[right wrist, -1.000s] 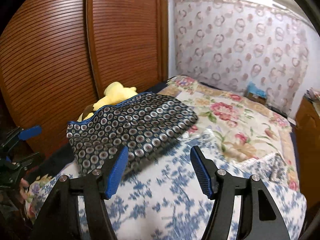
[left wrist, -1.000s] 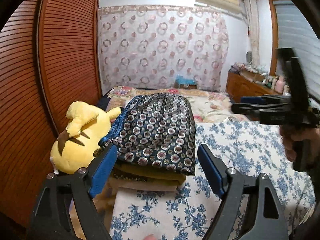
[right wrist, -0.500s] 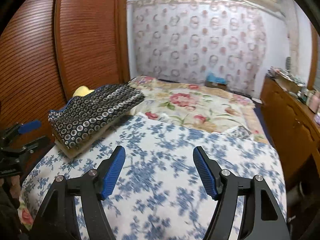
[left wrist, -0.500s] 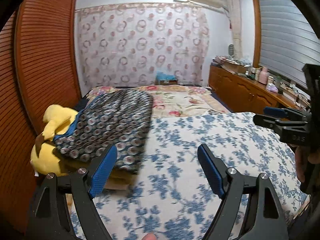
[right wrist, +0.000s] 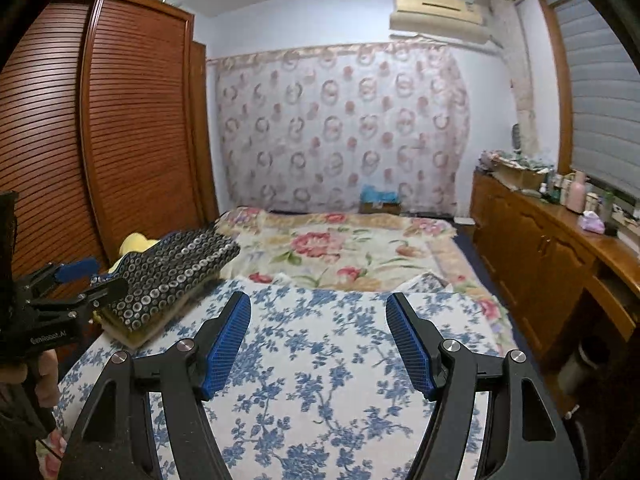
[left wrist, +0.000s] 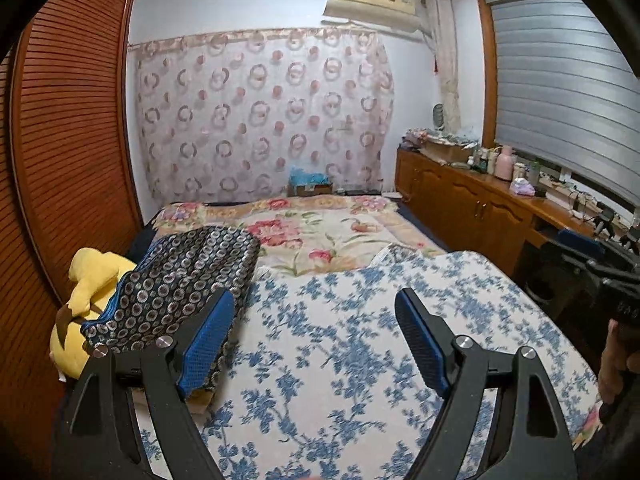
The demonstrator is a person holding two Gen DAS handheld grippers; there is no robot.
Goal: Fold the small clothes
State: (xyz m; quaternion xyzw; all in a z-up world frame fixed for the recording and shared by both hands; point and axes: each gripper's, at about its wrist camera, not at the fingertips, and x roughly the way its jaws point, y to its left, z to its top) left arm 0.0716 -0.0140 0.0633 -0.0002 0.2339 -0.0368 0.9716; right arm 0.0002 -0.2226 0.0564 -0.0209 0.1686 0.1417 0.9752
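Observation:
A folded dark garment with a ring pattern [left wrist: 176, 280] [right wrist: 176, 272] tops a small stack of folded clothes at the bed's left side. Under it a tan and cream layer [right wrist: 136, 330] shows. My left gripper [left wrist: 314, 300] hangs open over the blue-flowered cover [left wrist: 352, 344] [right wrist: 320, 368], just right of the stack, with nothing between its blue pads. My right gripper [right wrist: 318, 306] is open too, over the middle of the same cover, well right of the stack. Each gripper shows at the edge of the other's view, held by a hand [left wrist: 612, 360].
A yellow plush toy [left wrist: 88, 304] lies between the stack and the slatted wooden wardrobe [left wrist: 68, 160]. A pink-flowered quilt [left wrist: 316, 236] covers the far half of the bed. A wooden sideboard [right wrist: 540, 256] with bottles runs along the right wall under the window.
Both grippers have swung rightward and away from the stack, which has slid to the left of each view. Both stayed open with nothing in them.

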